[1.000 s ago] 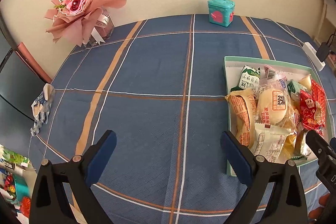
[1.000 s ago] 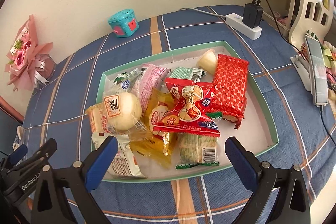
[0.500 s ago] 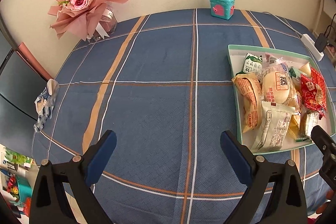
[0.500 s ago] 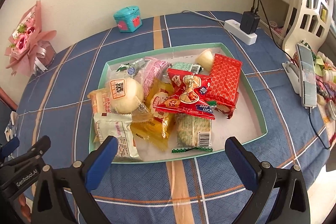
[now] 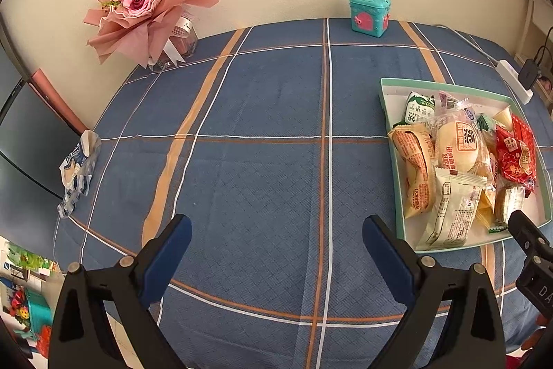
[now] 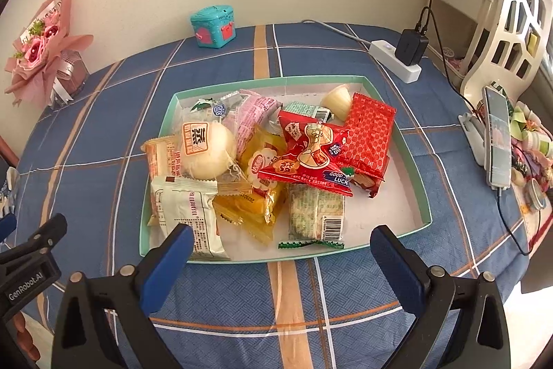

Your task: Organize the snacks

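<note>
Left wrist view: left claw (image 5: 276, 242) released, empty, above bare blue plaid cloth (image 5: 262, 127) on the worktop. Tray (image 5: 389, 113) of snacks at right edge, partly cut off. Only here: crumpled wrapper (image 5: 77, 172) at the worktop's left edge. Pink bouquet (image 5: 145, 2) and teal box (image 5: 369, 13) by the cream wall.

Right wrist view: right claw (image 6: 281, 248) released, empty, at the tray's (image 6: 287, 80) near rim. Whole tray visible: round white bun (image 6: 207, 149), red packet (image 6: 307, 154), red patterned pack (image 6: 369, 134), yellow packet (image 6: 259, 196), white packet (image 6: 188, 213), overlapping in a heap. Only here: power strip (image 6: 394, 59) with charger, phone (image 6: 497, 140) on a stand at right.
</note>
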Action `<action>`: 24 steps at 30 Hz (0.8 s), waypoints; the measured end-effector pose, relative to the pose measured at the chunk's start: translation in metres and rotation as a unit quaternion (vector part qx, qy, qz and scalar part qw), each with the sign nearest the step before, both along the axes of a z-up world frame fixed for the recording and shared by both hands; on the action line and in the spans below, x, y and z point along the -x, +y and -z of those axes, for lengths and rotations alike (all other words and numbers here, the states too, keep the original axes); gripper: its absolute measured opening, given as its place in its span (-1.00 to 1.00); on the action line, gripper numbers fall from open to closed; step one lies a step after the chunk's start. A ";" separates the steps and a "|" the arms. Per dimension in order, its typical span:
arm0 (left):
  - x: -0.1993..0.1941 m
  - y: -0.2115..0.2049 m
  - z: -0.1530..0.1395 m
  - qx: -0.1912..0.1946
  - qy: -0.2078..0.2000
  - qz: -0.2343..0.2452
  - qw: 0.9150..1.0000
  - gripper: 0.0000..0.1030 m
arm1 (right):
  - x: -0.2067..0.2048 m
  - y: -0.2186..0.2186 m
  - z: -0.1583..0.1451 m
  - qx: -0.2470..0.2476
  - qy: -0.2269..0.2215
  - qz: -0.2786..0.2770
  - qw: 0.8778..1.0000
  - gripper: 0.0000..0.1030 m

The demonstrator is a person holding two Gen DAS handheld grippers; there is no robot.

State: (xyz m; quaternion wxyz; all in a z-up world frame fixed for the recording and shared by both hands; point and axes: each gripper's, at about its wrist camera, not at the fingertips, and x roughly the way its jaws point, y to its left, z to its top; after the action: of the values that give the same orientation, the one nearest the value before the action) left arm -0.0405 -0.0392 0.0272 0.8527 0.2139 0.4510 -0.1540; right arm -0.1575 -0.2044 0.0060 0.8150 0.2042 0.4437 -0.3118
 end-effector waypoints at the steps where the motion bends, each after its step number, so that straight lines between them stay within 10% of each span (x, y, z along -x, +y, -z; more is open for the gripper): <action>1: 0.000 0.000 0.000 0.001 0.001 0.000 1.000 0.92 | 0.000 0.000 0.000 0.000 0.000 -0.001 1.000 1.00; 24: -0.002 -0.001 0.002 0.019 0.016 0.008 1.000 0.92 | -0.003 0.000 0.001 -0.004 0.000 -0.007 1.000 1.00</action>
State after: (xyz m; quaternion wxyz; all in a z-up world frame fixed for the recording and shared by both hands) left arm -0.0387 -0.0407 0.0250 0.8479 0.1990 0.4599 -0.1729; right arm -0.1546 -0.2039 0.0048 0.8161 0.2045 0.4468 -0.3042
